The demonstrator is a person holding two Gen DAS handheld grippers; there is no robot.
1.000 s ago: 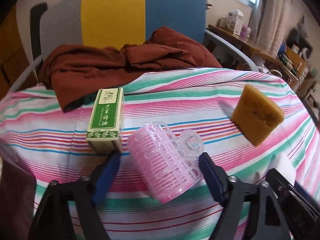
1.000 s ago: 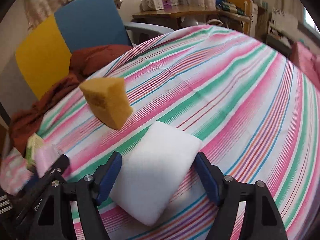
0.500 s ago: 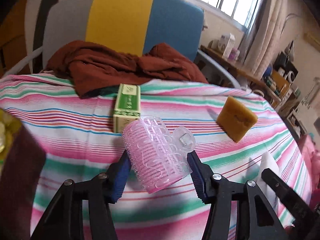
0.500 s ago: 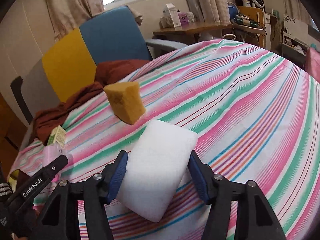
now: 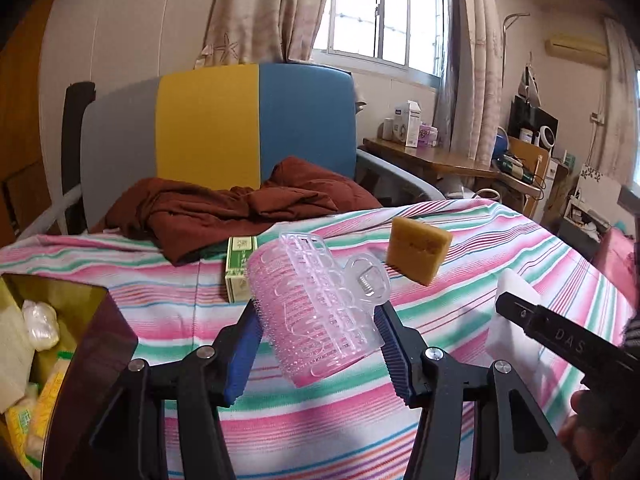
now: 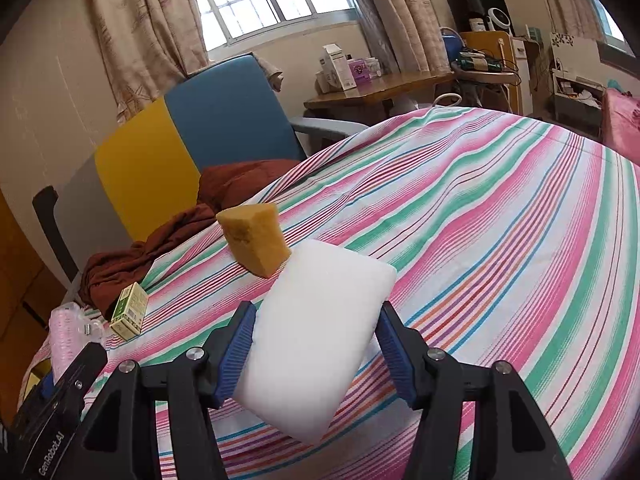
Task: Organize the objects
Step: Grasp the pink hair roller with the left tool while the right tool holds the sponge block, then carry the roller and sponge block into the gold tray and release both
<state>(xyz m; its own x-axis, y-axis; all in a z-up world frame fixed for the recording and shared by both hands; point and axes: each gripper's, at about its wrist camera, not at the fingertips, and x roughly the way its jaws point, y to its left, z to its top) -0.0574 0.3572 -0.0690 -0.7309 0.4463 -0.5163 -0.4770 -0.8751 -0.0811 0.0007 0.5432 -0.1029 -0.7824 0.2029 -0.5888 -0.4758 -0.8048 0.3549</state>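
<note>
My left gripper [image 5: 318, 344] is shut on a pink hair roller with a clear clip [image 5: 316, 312] and holds it above the striped tablecloth [image 5: 500, 240]. My right gripper [image 6: 314, 350] is shut on a white sponge block [image 6: 316, 332], lifted off the cloth; the same white sponge block [image 5: 506, 320] shows at the right of the left wrist view. A yellow-brown sponge [image 5: 418, 254] [image 6: 256, 240] stands on the cloth behind both. A green box [image 5: 239, 274] [image 6: 130, 310] lies near the far edge.
A dark box [image 5: 80, 320] holding packets sits at the left edge of the table. A rust-red cloth [image 5: 240, 208] lies over the seat of a grey, yellow and blue chair [image 5: 256, 120]. A wooden desk [image 6: 380, 84] with cartons stands beyond.
Both grippers closed on their objects and lifted them off the cloth. The views tilted upward, and the dark box came into the left wrist view.
</note>
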